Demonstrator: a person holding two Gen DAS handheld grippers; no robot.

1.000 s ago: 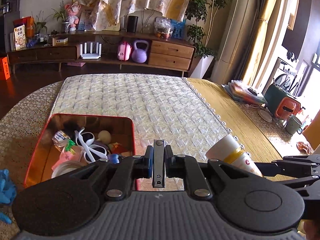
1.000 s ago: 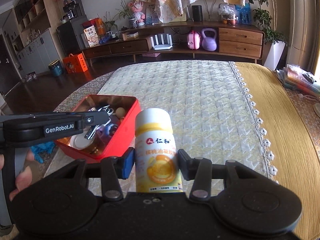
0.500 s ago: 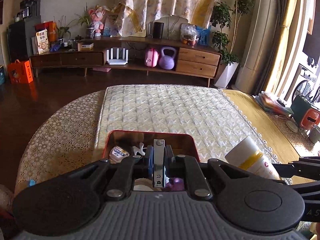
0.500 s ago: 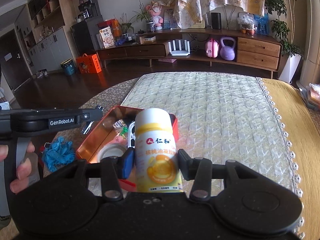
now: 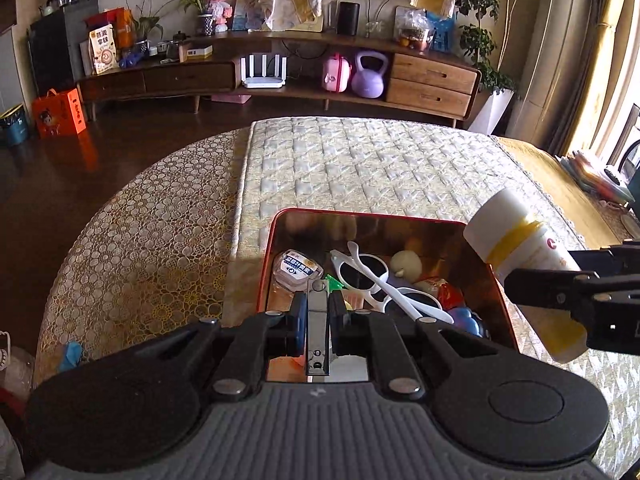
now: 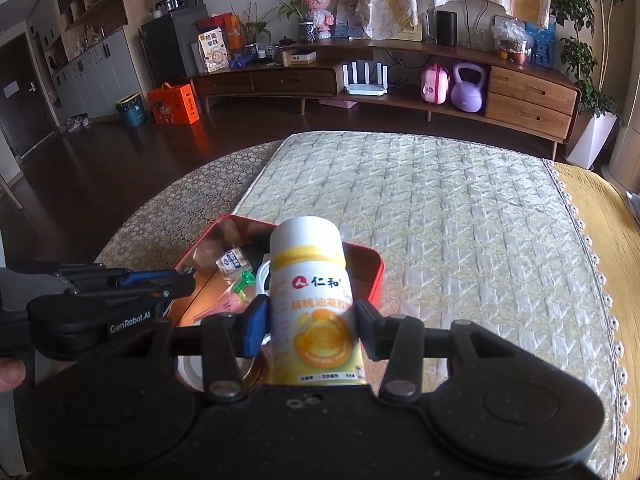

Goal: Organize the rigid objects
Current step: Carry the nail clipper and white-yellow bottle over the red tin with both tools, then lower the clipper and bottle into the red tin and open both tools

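My left gripper [image 5: 318,308] is shut on a metal nail clipper [image 5: 317,332] and hangs over the near edge of the red tin box [image 5: 368,216]. Inside the tin lie white sunglasses [image 5: 372,276], a small blue-labelled case [image 5: 297,268] and several other small items. My right gripper [image 6: 310,320] is shut on a white and yellow supplement bottle [image 6: 310,276], held upright above the tin's right corner [image 6: 374,268]. The left wrist view has that bottle [image 5: 516,252] tilted at the tin's right side. The left gripper [image 6: 180,280] reaches in from the left in the right wrist view.
The tin sits on a quilted runner [image 5: 380,168] over a round lace-covered table [image 5: 140,232]. A blue cloth [image 5: 72,354] lies at the table's left edge. Yellow fabric [image 6: 600,240] covers the right side. A fingertip [image 6: 10,374] shows behind the left gripper. A low cabinet lines the far wall.
Both grippers have swung left, each still holding its object. The tin has shifted from the left of both views to directly ahead, below the fingers.
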